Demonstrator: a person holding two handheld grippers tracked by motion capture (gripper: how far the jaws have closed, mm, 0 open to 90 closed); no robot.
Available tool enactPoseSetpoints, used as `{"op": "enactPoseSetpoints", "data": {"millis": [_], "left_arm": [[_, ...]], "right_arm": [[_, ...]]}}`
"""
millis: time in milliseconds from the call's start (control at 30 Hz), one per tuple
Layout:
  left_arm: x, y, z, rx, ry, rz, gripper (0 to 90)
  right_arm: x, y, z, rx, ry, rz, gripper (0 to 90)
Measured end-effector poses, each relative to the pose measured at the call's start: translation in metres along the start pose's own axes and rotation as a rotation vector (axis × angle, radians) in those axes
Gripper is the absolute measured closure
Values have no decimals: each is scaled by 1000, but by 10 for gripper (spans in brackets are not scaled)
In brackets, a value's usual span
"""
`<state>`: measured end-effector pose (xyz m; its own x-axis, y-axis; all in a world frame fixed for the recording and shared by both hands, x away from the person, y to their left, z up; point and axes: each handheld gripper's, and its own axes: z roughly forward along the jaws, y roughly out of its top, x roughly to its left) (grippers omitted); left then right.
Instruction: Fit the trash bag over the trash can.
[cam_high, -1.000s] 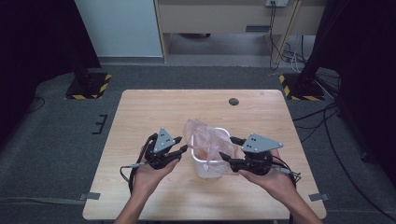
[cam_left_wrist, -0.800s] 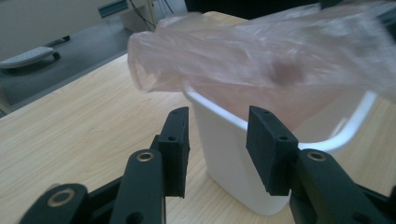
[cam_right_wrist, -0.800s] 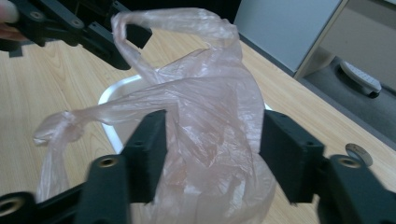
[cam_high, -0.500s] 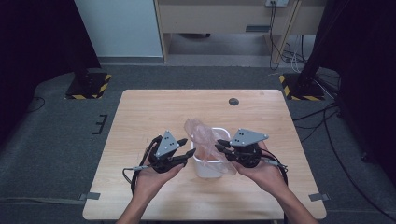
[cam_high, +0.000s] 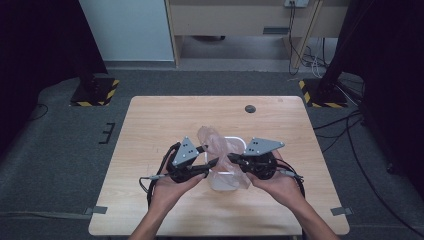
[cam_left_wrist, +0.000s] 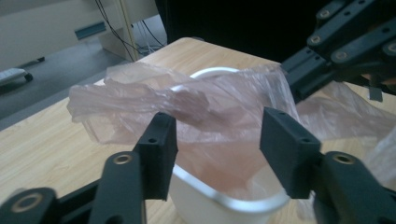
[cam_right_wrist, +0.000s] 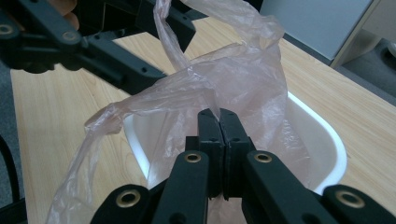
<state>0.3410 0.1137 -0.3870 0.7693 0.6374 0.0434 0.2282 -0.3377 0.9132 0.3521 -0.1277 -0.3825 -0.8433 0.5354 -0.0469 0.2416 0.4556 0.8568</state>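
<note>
nearest the person, two hands come in over the counter's (cam_high: 150, 125) front edge, each carrying a gripper, one to either side of a small white bin (cam_high: 223, 181). the right gripper (cam_right_wrist: 218, 122) has its jaws pressed together on a fold of the thin pinkish plastic bag (cam_right_wrist: 233, 74), seemingly pinning that side while the liner is opened. the left gripper (cam_left_wrist: 212, 142) has its jaws apart, the bag's film and the bin's near rim showing between them, not clamped; it looks placed to take the opposite edge. the bag (cam_high: 216, 145) is partly down inside the bin, its loose top bunched above the rim and trailing over the side. farther back on the bare wood lies a small dark disc (cam_high: 250, 108), well apart from the work.
</note>
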Motion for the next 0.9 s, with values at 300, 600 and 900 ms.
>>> {"op": "enactPoseSetpoints", "data": {"millis": [300, 600, 900], "left_arm": [[2, 3, -1, -54, -16, -41, 842], [1, -6, -14, 45, -10, -32, 900], [-1, -17, -34, 111, -32, -12, 900]], "right_arm": [[-1, 0, -2, -15, 9, 19, 898], [-25, -5, -13, -87, -46, 149, 878], [-43, -12, -21, -71, -116, 189, 898]]}}
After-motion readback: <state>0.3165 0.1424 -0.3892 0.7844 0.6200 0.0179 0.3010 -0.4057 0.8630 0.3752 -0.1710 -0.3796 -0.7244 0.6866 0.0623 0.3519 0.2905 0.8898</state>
